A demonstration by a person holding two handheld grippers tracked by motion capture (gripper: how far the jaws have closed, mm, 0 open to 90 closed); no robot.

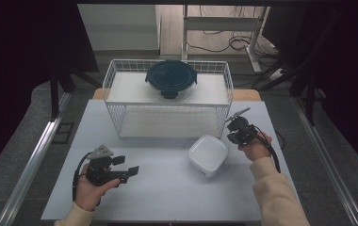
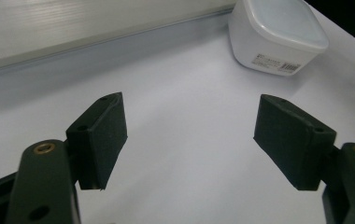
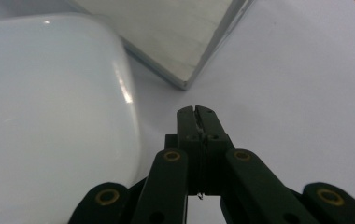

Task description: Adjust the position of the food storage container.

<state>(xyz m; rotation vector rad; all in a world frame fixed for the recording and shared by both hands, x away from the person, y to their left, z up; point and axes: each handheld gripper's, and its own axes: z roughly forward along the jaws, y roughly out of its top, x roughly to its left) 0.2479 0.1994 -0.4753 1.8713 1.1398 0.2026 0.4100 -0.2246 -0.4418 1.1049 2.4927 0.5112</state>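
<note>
While one white square container (image 1: 208, 154) sits at centre right of the table (image 1: 167, 188), one dark-lidded round container (image 1: 171, 78) tops the single wire rack (image 1: 116, 80). Its label shows in the left gripper view. Left gripper (image 1: 126, 166) gapes wide, lower left; right gripper (image 3: 198, 116) is pressed closed, empty, beside the white square container.

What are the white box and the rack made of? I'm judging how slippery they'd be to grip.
White box: likely plastic, smooth and semi-glossy, judging by highlights on its lid and rounded moulded corners. Rack: thin white-coated wire mesh, probably metal, with flat pale shelves.
</note>
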